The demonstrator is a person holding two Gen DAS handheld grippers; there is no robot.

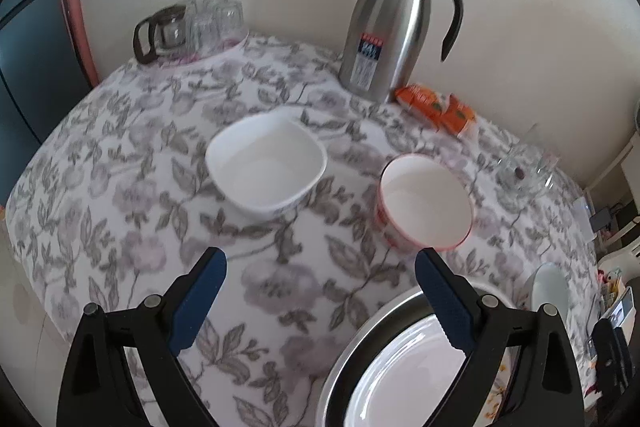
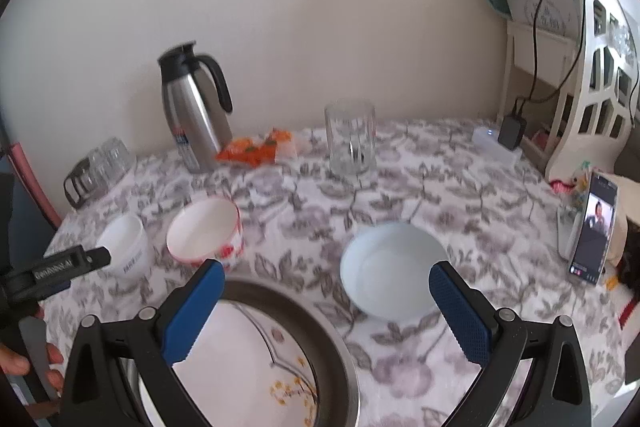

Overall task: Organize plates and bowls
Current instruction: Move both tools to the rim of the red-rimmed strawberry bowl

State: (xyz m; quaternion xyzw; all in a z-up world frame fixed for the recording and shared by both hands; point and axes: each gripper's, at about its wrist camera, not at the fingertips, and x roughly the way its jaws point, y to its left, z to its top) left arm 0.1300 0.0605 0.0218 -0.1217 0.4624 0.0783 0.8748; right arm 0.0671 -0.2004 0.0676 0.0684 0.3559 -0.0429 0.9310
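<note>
On the flowered table [image 1: 120, 163] in front of you, the dishes are still scattered. Your left gripper [image 1: 320, 291] hangs with its jaws spread wide and nothing between them; your right gripper [image 2: 326, 307] is the same, spread and empty. Below both sits a steel tray [image 2: 340, 343] holding a white plate [image 2: 240, 347] with a small flower print. Beyond the left gripper stand a square white bowl [image 1: 266, 163] and, just to its right and apart from it, a red-rimmed bowl [image 1: 424, 201]. A pale round bowl [image 2: 394, 269] lies beside the tray, ahead of the right gripper.

Mind the risks from here. The bowls are smooth and glazed, so a shallow pinch on a thin rim could probably let one slip and drop onto the plate below. The red-rimmed bowl sits near the tray, and a careless reach may knock it or scrape the tray edge. Further back, the steel jug [image 1: 384, 27], the drinking glass [image 2: 351, 139] and the upturned glasses [image 1: 204, 23] are well apart, but a wide swing with a held bowl could tip them. The two grippers work close together, so they may also collide.
</note>
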